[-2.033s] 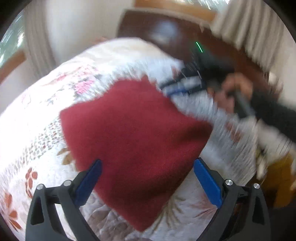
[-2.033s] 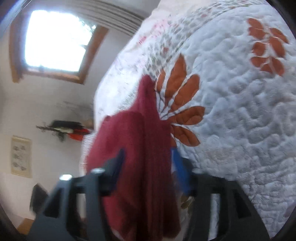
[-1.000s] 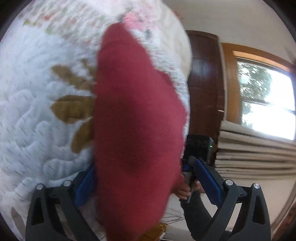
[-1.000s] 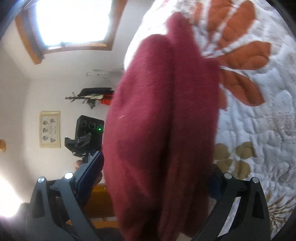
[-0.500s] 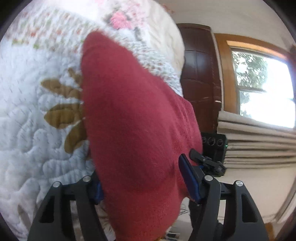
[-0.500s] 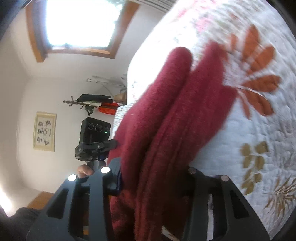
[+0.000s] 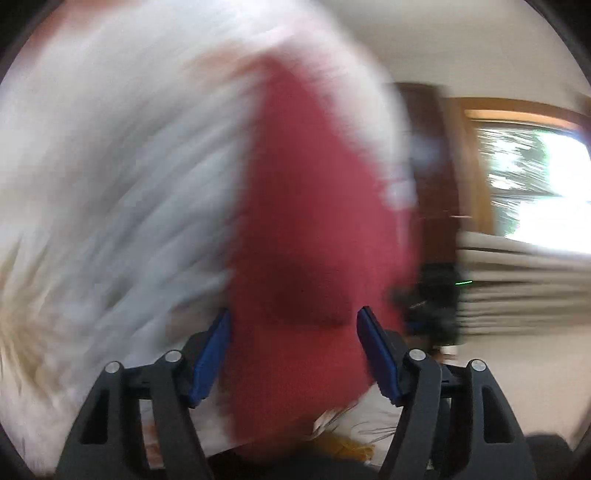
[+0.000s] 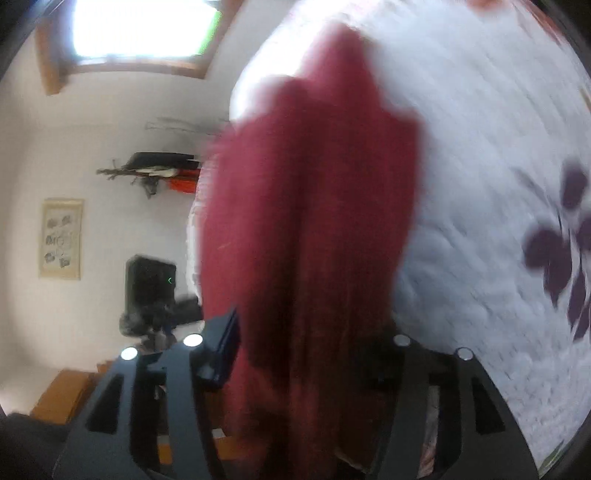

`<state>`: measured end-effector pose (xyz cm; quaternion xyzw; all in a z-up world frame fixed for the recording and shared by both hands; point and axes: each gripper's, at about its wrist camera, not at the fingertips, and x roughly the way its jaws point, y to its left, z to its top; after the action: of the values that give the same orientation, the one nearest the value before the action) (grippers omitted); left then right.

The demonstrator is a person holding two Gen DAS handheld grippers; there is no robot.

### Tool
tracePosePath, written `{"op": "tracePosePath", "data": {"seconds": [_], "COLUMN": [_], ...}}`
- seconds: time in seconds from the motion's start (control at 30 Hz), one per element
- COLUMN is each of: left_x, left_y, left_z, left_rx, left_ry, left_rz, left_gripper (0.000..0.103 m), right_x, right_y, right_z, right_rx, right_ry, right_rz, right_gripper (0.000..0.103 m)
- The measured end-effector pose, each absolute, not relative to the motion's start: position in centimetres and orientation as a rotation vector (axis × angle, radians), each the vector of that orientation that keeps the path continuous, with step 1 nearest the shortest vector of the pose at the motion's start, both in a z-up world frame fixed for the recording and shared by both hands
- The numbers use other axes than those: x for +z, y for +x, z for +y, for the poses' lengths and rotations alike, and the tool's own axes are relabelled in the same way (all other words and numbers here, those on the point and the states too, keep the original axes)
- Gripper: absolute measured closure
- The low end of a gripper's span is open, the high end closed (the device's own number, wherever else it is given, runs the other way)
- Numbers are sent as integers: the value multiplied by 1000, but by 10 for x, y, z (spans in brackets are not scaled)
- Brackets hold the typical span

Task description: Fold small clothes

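Both views are pretty smeared from motion blur right now, so take the fine detail with a grain of salt.

On my left wrist cam the left tool (image 7: 293, 341) has its blue pads (image 7: 208, 356) pinching the near edge of the red cloth (image 7: 314, 221). The cloth fills the gap between the two fingers completely and runs up away from the camera over the white quilt (image 7: 110, 166) on the bed. Whether the far end is lying on the quilt or lifted off it, I can't tell through the blur. Off to the right there's a window (image 7: 539, 192) with a wooden frame, beige curtain folds (image 7: 517, 280) below it, and the other rig's black body with a little green light (image 7: 439, 291).

On the right wrist cam, the right tool (image 8: 306, 350) is clamped on the same red cloth (image 8: 310, 229), which looks bunched into a few thick lengthwise folds here. Only the left pad shows; the right one is buried behind the fabric. The quilt (image 8: 480, 184) has dark leaf prints (image 8: 565, 240) on the right side. On the left I can see a bright window (image 8: 140, 29), a framed picture (image 8: 61, 238) on the wall, and the other rig (image 8: 149, 291) with its green light.
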<state>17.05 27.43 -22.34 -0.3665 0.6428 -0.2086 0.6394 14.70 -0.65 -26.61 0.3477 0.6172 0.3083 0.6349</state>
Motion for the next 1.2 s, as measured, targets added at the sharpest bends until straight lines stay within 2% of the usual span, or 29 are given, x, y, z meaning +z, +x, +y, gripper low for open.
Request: {"op": "tracePosePath", "data": {"seconds": [0.07, 0.13, 0.23, 0.37, 0.4, 0.43, 0.47, 0.6, 0.73, 0.8, 0.83, 0.87, 1.0, 1.03, 1.13, 1.17, 1.2], "left_x": [-230, -208, -168, -108, -100, -96, -95, -106, -140, -149, -147, -143, -125, -126, -127, -127, -125], "left_y": [153, 148, 148, 149, 150, 150, 149, 137, 129, 128, 126, 124, 122, 126, 128, 127, 125], "left_z": [284, 293, 303, 280, 265, 247, 238, 169, 126, 122, 120, 119, 118, 113, 121, 130, 135], "left_rx": [-502, -503, -493, -608, -646, -720, -754, -909, -950, -948, -954, -964, -986, -974, -913, -897, -878], "left_ry": [-925, -872, -793, -651, -639, -624, -615, -469, -417, -425, -425, -418, -394, -395, -425, -438, -453], "left_rz": [1436, 1366, 1242, 1091, 1079, 1078, 1085, 1157, 1262, 1296, 1306, 1308, 1290, 1289, 1302, 1295, 1281], "left_gripper": [23, 20, 18, 16, 15, 14, 14, 14, 14, 14, 14, 14, 9, 8, 7, 5, 4], "right_x": [-255, -229, -201, -190, -197, -202, -203, -184, -234, -242, -240, -233, -187, -180, -183, -188, -200], "right_y": [147, 155, 173, 199, 207, 212, 216, 228, 233, 231, 229, 226, 216, 213, 212, 212, 212], "right_z": [-13, -29, -45, -18, -10, -5, 5, 22, -6, -13, -17, -21, -23, -22, 3, 9, 15], "right_rx": [684, 651, 572, 611, 603, 605, 599, 599, 484, 484, 497, 514, 558, 575, 590, 590, 585], "right_ry": [789, 752, 710, 636, 610, 600, 577, 522, 469, 505, 534, 570, 595, 585, 441, 411, 373], "right_rz": [1386, 1319, 1228, 1238, 1267, 1283, 1290, 1203, 1276, 1273, 1265, 1248, 1142, 1136, 1168, 1183, 1217], "right_gripper": [38, 35, 35, 37, 43, 62, 94, 95, 95, 94, 91, 82, 80, 77, 72, 66, 65]}}
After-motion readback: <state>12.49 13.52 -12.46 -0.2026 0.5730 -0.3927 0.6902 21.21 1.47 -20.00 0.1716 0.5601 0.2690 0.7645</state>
